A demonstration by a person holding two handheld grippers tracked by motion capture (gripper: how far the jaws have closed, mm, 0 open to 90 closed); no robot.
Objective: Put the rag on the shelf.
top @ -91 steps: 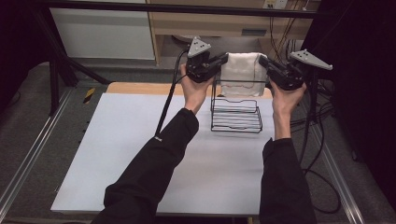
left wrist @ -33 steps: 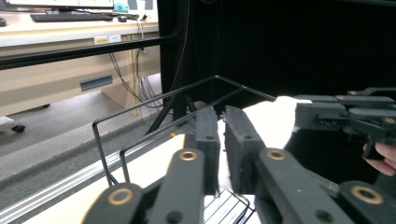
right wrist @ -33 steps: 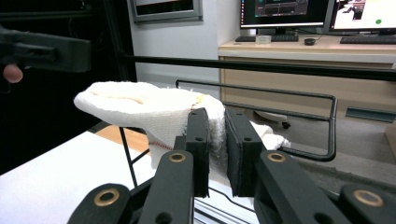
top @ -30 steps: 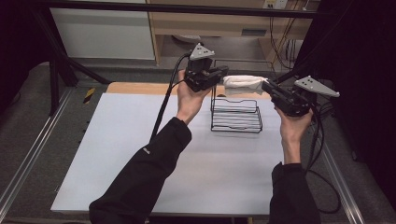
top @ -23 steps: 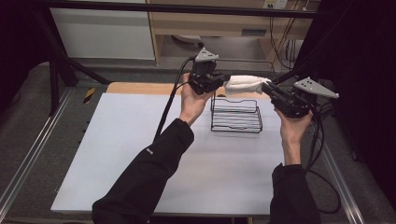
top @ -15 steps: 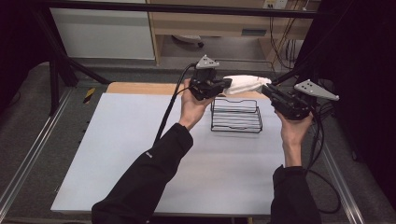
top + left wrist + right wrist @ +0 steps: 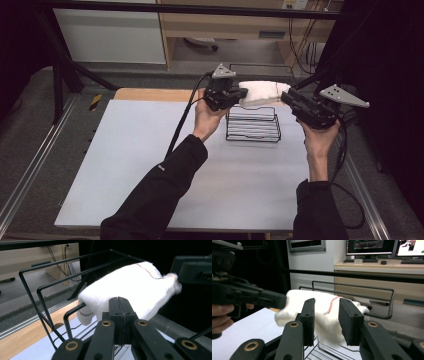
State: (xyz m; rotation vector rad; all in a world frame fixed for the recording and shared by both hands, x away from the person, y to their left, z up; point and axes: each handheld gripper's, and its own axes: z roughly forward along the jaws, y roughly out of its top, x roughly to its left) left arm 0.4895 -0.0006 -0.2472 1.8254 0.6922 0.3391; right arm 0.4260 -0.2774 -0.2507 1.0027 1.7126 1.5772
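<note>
1. A white cloth (image 7: 260, 92) hangs bunched over the top bars of a black wire rack (image 7: 253, 124), at about one o'clock from the middle of the white table (image 7: 125, 165) in the high view.
2. The left gripper (image 7: 239, 95) sits at the cloth's nine o'clock end; in the left gripper view its jaws are pressed together on the cloth's near edge.
3. The right gripper (image 7: 287, 97) sits at the cloth's three o'clock end; in the right gripper view its jaws stand apart, the cloth between and behind them.
4. Both of the person's sleeves are black.
</note>
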